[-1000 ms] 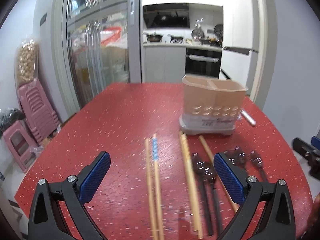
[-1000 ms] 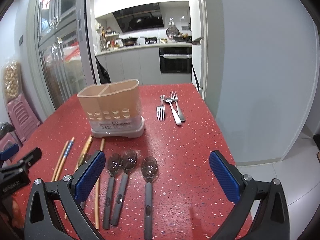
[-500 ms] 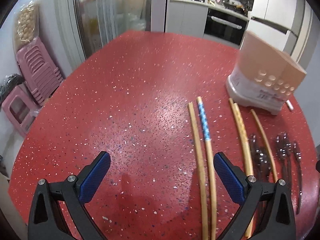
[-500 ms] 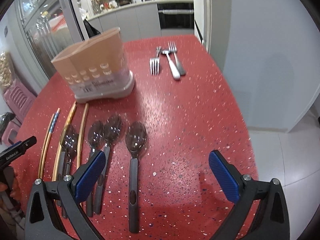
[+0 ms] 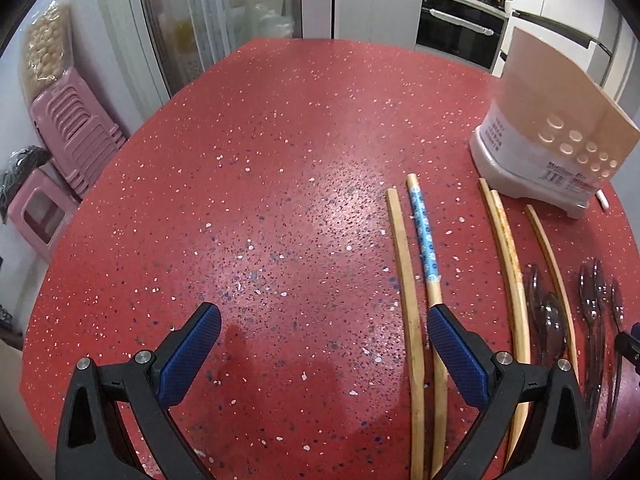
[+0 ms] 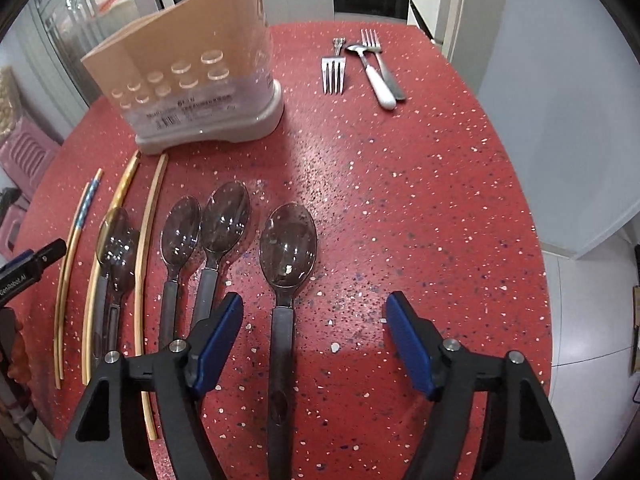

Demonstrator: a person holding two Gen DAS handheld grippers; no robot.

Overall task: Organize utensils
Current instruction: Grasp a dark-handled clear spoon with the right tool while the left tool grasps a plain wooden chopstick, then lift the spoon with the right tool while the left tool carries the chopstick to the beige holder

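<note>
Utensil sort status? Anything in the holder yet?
Nothing visibly sorted: chopsticks, dark spoons and forks all lie on the table around the holder. Right gripper is closing around the rightmost spoon, not yet gripping. Left gripper open, empty.

Glossy speckled red table (image 6: 400, 200); wood chopsticks (image 5: 404, 280); smoky plastic spoons (image 6: 288, 240); shiny metal forks (image 6: 333, 72).
</note>
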